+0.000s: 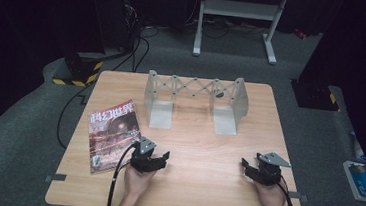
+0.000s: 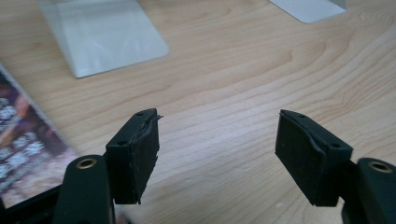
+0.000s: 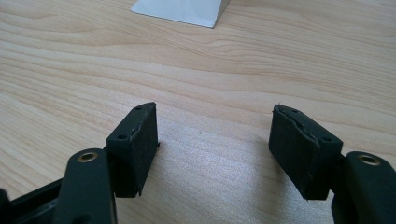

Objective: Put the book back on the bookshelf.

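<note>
A magazine (image 1: 113, 134) with a dark red cover lies flat at the left of the wooden table (image 1: 199, 184); its edge is blurred at the left of the left gripper view (image 2: 23, 140). My left gripper (image 1: 162, 157) hovers just right of the magazine's near corner, open, with nothing between its pads (image 2: 217, 140). My right gripper (image 1: 245, 164) rests low at the front right, also open over bare wood (image 3: 215, 135). A grey metal expanding book rack (image 1: 196, 96) stands at the back middle, its two base plates (image 2: 105, 35) (image 3: 182, 10) ahead of the grippers.
A bare stretch of wood lies between the two grippers and in front of the rack. Beyond the table are black cables on grey carpet, a white stand frame (image 1: 238, 17) and a blue box (image 1: 365, 181) on the floor at the right.
</note>
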Motion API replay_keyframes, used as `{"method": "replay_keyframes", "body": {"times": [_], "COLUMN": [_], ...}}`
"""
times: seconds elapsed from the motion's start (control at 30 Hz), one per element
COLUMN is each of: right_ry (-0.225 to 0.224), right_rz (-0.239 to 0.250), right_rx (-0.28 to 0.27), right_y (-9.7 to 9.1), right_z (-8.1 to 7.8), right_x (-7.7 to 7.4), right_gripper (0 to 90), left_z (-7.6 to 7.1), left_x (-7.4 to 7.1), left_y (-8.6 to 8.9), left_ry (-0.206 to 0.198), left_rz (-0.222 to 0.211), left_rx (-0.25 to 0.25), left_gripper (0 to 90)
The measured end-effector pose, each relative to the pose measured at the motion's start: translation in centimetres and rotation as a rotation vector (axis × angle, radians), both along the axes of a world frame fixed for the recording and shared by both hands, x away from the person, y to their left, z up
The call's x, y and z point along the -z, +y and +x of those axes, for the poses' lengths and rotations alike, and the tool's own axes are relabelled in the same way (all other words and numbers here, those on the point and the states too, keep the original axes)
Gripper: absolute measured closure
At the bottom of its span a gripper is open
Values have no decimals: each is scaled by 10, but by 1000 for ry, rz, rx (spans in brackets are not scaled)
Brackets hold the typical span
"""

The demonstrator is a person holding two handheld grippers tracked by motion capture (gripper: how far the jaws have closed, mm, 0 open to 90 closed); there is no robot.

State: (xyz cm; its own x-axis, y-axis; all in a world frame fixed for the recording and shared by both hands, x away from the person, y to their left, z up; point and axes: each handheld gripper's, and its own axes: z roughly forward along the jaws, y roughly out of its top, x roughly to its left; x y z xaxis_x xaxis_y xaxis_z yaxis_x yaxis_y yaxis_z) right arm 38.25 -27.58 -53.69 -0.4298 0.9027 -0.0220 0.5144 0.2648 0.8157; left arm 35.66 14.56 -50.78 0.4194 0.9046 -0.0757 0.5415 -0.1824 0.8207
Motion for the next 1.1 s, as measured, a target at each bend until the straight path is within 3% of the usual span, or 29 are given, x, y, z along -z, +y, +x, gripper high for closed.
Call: {"method": "replay_keyframes", "body": {"times": [0.2,0.5,0.73,0.87,1.1], "right_ry": [0,-2,-4,-4,-5], "right_rz": [1,-2,-4,-4,-6], "right_rx": [0,-4,-4,-5,-5], "right_y": [0,0,0,0,1], "right_z": [0,0,-1,-1,-1], "right_x": [0,0,0,0,0], "right_gripper": [328,329,328,327,327], "left_z": [-1,-6,-7,-3,0], "left_x": [-5,-9,-11,-9,-5], "left_y": [28,67,98,121,141], "left_ry": [7,9,27,56,88], "left_rz": [-34,-42,-28,-34,-16], "left_rx": [-59,-155,-225,-291,-349], "left_gripper": [305,305,302,290,290]}}
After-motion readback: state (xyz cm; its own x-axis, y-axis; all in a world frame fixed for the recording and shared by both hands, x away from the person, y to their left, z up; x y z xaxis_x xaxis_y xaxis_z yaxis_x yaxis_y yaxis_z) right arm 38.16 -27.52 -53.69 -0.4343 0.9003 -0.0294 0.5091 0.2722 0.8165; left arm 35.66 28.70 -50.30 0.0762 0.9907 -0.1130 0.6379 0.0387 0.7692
